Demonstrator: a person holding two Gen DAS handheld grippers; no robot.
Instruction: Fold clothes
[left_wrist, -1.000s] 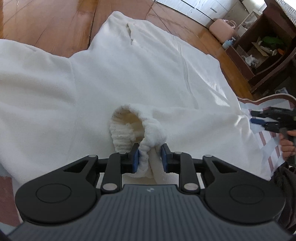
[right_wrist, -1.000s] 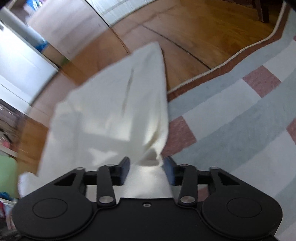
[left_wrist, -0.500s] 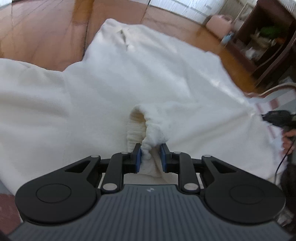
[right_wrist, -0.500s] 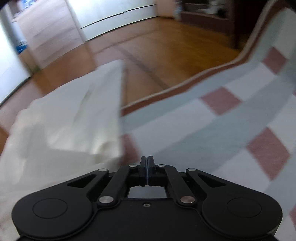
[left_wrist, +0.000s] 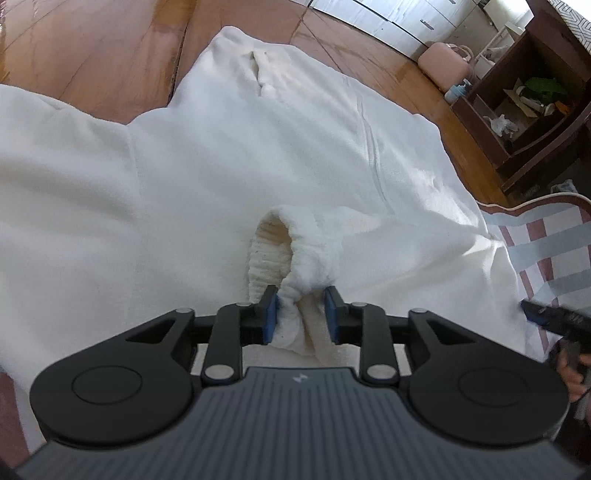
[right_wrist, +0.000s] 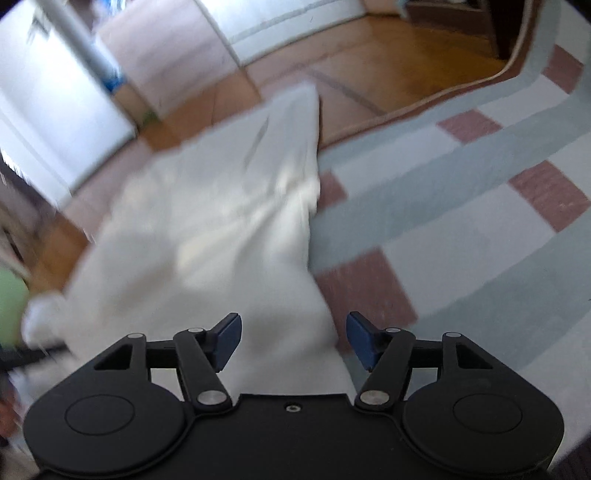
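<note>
As seems, garment (left_wrist: 229, 155) lengthwise, collar away.

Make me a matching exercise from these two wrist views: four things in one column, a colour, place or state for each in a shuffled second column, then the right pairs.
Things:
1. left gripper
2. right gripper
3. white garment
4. checked rug

Descriptions:
A. grey, white and dusty-red squares
B. jaws wide apart, nothing clamped
C. spread out partly on the wooden floor, partly on the rug
D. closed on a fleecy sleeve cuff

Pairs: 1-D, 2-B, 3-C, 4-A
</note>
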